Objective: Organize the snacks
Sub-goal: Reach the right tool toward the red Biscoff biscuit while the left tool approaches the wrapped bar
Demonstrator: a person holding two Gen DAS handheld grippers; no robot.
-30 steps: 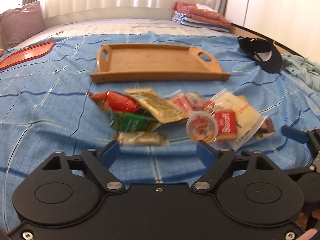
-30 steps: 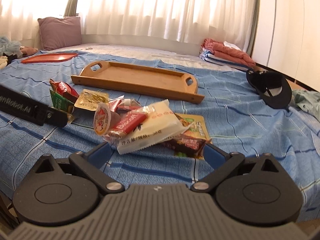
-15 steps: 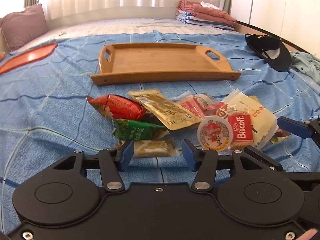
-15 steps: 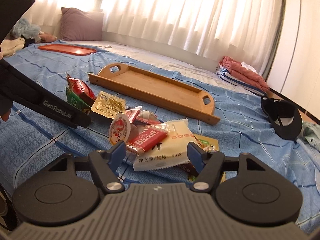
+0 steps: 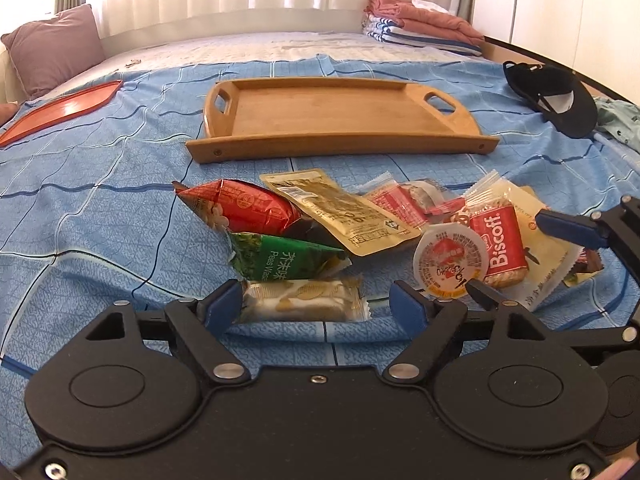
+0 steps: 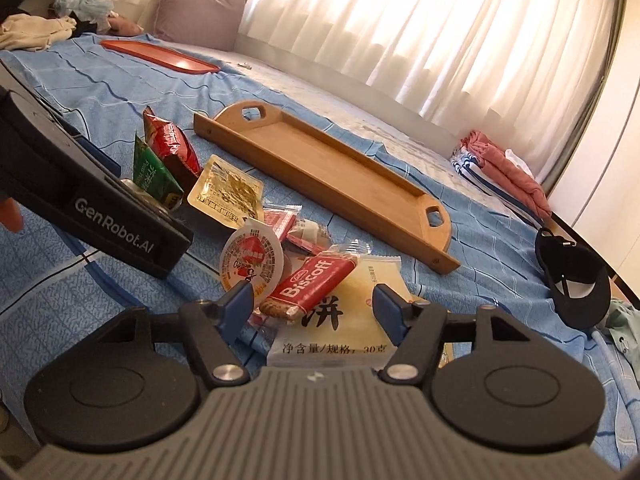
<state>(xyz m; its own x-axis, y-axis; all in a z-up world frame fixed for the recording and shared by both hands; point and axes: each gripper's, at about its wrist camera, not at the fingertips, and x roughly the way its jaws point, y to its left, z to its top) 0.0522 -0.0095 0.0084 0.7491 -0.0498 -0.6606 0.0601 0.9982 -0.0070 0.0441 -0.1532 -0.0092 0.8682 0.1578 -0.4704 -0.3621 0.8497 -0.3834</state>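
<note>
The left gripper (image 5: 316,306) should settle low over the pale gold-printed snack bar (image 5: 302,303) and close squarely across it, without snagging the blue bedsheet (image 5: 88,216). Its jaws have just been opening and now stand apart — the bar lies between them, close to one pad and seemingly untouched, though the view is tight there. The right gripper (image 6: 314,306) is also open and empty, poised over the Biscoff packet (image 6: 310,286). The wooden tray (image 5: 340,114) waits beyond the snack pile — still bare.
</note>
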